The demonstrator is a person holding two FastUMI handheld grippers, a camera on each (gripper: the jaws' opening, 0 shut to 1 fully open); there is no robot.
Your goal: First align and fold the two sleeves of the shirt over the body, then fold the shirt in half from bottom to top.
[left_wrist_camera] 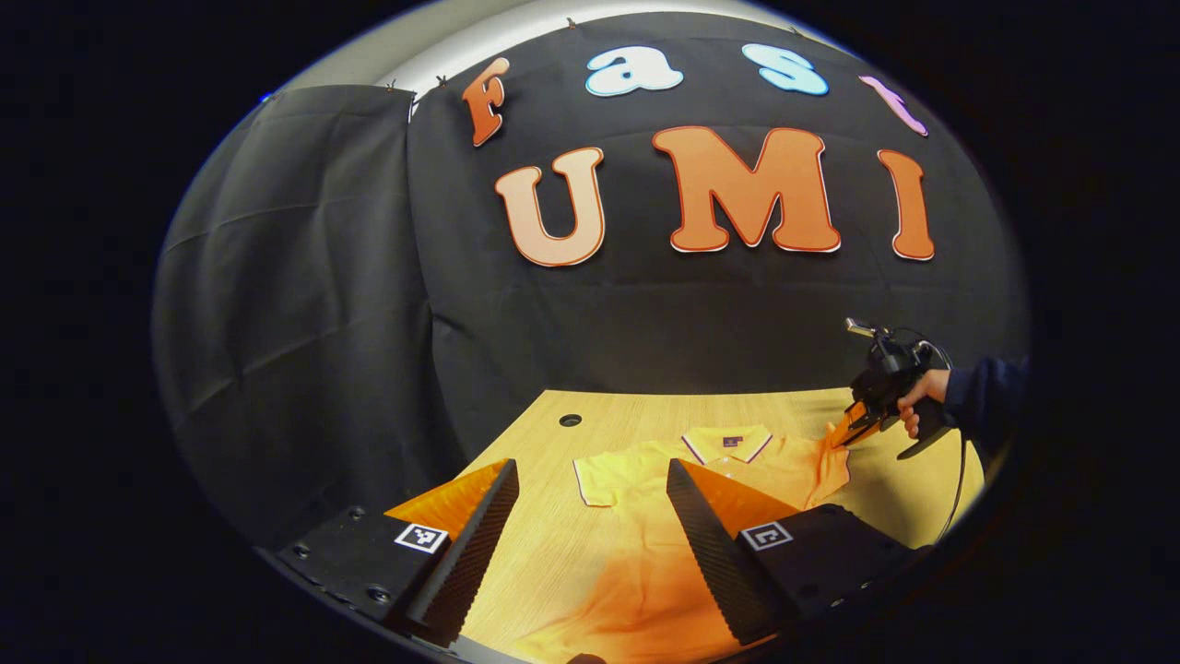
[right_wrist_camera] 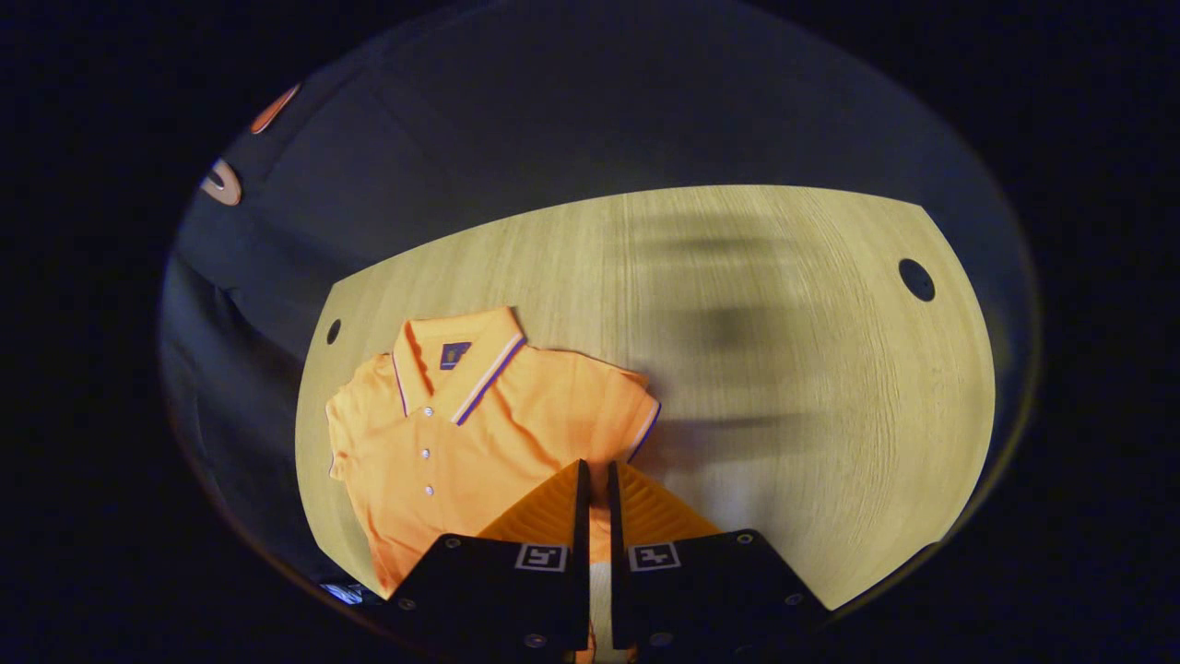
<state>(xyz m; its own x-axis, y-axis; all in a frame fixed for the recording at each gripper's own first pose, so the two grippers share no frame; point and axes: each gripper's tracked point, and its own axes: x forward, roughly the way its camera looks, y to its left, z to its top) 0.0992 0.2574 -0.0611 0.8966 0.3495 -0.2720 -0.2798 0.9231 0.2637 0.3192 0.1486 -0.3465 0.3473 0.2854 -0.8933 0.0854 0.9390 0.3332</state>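
Observation:
An orange polo shirt [left_wrist_camera: 636,480] lies face up on the wooden table [left_wrist_camera: 544,553], collar [left_wrist_camera: 728,444] toward the wall. My left gripper [left_wrist_camera: 592,466] hangs open above the shirt's near side, its fingers wide apart with nothing between them. In the right gripper view the shirt [right_wrist_camera: 461,433] is buttoned and its striped-trim sleeve [right_wrist_camera: 636,410] points toward the table's middle. My right gripper [right_wrist_camera: 595,468] is shut on that sleeve's lower edge. In the left gripper view, that right gripper [left_wrist_camera: 843,433] meets the slightly raised sleeve.
A hand [left_wrist_camera: 913,397] with a dark cuff holds the right gripper at the table's right side. Round cable holes [left_wrist_camera: 570,420] [right_wrist_camera: 916,279] sit near the table's back corners. Bare wood [right_wrist_camera: 784,369] stretches beside the shirt. The black cloth wall stands close behind.

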